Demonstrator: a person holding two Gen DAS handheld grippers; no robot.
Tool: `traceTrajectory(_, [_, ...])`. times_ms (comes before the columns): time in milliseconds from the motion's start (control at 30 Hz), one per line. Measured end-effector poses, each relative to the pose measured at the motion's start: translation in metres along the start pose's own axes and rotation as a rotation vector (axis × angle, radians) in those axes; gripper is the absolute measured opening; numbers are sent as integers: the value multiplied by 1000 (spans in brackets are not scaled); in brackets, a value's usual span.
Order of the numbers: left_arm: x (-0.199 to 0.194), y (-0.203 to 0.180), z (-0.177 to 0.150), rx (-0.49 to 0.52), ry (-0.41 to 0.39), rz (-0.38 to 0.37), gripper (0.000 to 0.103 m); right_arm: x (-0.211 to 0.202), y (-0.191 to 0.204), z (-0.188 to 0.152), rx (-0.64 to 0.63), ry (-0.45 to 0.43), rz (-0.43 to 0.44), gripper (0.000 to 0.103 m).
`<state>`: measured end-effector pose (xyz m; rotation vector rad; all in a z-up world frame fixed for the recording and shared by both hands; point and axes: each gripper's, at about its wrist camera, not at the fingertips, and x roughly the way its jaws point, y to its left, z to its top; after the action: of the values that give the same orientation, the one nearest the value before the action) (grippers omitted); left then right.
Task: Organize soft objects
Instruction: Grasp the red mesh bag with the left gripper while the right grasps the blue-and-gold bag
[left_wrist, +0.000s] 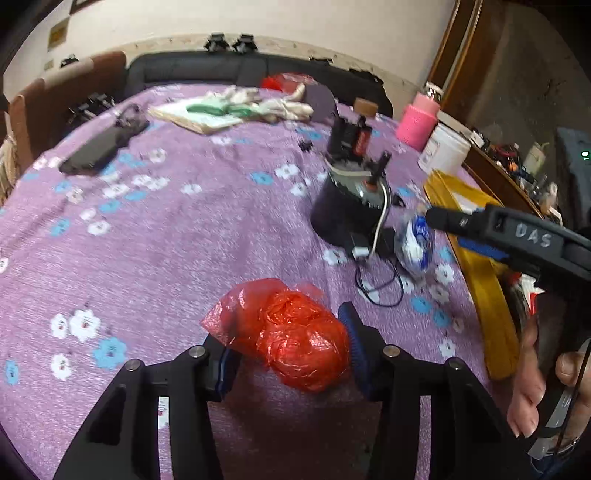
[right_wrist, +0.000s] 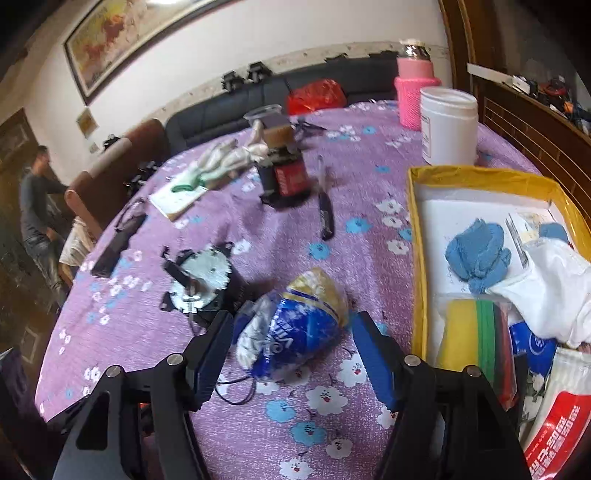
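Observation:
A crumpled red plastic bag (left_wrist: 291, 332) lies on the purple flowered cloth between the fingers of my left gripper (left_wrist: 288, 350), whose jaws are open around it. A blue, white and gold soft packet (right_wrist: 295, 325) lies between the fingers of my right gripper (right_wrist: 291, 354), which is open around it. The packet also shows in the left wrist view (left_wrist: 415, 242), with the right gripper's finger (left_wrist: 454, 221) above it. A yellow tray (right_wrist: 415, 236) at the right holds a blue cloth (right_wrist: 476, 254), a white cloth (right_wrist: 554, 284) and coloured sponges (right_wrist: 476, 339).
A black motor (left_wrist: 347, 206) with a cable stands mid-table. Also there: a red and black bottle (right_wrist: 284, 177), a black knife (right_wrist: 325, 210), gloves on a notebook (left_wrist: 236, 107), a white jar (right_wrist: 448, 125), a pink-sleeved flask (right_wrist: 412, 96), a black charger (left_wrist: 96, 151). A sofa runs behind.

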<state>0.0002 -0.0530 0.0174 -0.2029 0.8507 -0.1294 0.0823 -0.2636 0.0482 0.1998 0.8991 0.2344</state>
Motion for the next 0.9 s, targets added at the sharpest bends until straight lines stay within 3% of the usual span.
traceTrajectory(300, [-3, 8, 0, -36, -5, -1, 49, 36, 11, 10, -12, 150, -117, 71])
traceTrajectory(400, [-2, 5, 0, -24, -1, -2, 49, 41, 12, 9, -15, 133, -151, 71])
traceTrajectory(467, [-1, 6, 0, -26, 1, -4, 49, 37, 12, 6, -30, 116, -144, 66])
traceTrajectory(500, [-1, 6, 1, -29, 1, -4, 49, 31, 12, 3, -48, 105, -144, 50])
traceTrajectory(533, [-1, 7, 1, -33, 2, -5, 49, 27, 12, 1, -54, 106, -130, 43])
traceTrajectory(667, [-1, 7, 0, -33, 2, -4, 49, 1, 22, -18, -139, 93, -56, 43])
traceTrajectory(800, [-2, 7, 0, -32, 0, 1, 49, -21, 42, -44, -259, 127, 80, 43])
traceTrajectory(900, [-1, 7, -1, -35, 3, 3, 49, -14, 53, -48, -327, 138, 82, 46])
